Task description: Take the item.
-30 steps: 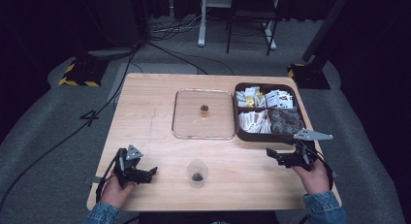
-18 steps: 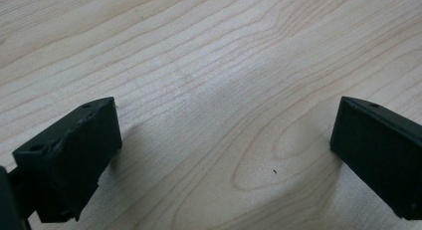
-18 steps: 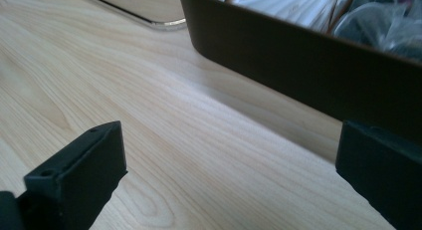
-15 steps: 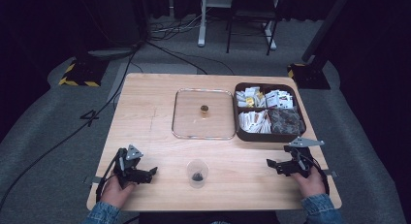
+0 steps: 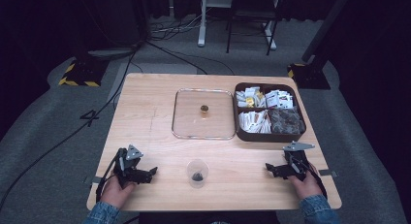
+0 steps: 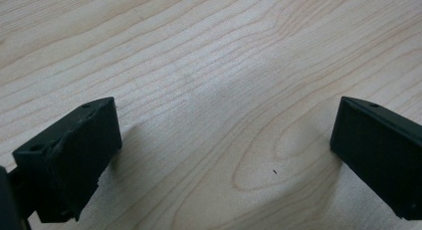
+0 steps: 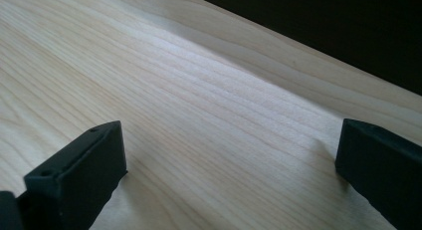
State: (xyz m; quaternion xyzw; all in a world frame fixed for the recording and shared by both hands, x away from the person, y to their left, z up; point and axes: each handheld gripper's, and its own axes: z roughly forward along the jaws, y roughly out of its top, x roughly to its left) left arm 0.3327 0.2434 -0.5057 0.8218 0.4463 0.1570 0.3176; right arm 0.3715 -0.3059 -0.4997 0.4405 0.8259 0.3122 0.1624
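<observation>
While both claws rest low on the near part of the tabletop [image 5: 145, 112], each stands wide with nothing between its jaws: the left claw [image 5: 154, 171] points toward the middle from the near left corner, and the right claw [image 5: 267, 167] points back at it from the near right. In both gripper views, bare wood grain runs between the two black jaws (no object near them).

Between the two claws, near the front edge, stands a small clear cup [image 5: 197, 173] with something dark lying in its bottom; what it is cannot be told from here. It stands apart from both claws, somewhat closer to the left one.

Farther back, a clear square tray [image 5: 180, 118] lies at the middle of the tabletop with a small brownish object [image 5: 205, 108] on it. Just beside the tray, on its right, sits a dark box [image 5: 300, 133] with compartments holding paper packets and dark material.

As a judgement, the work looks either just finished or not yet begun: neither claw holds anything, and the cup stands untouched. Any next step would likely start with a reach toward the cup.
</observation>
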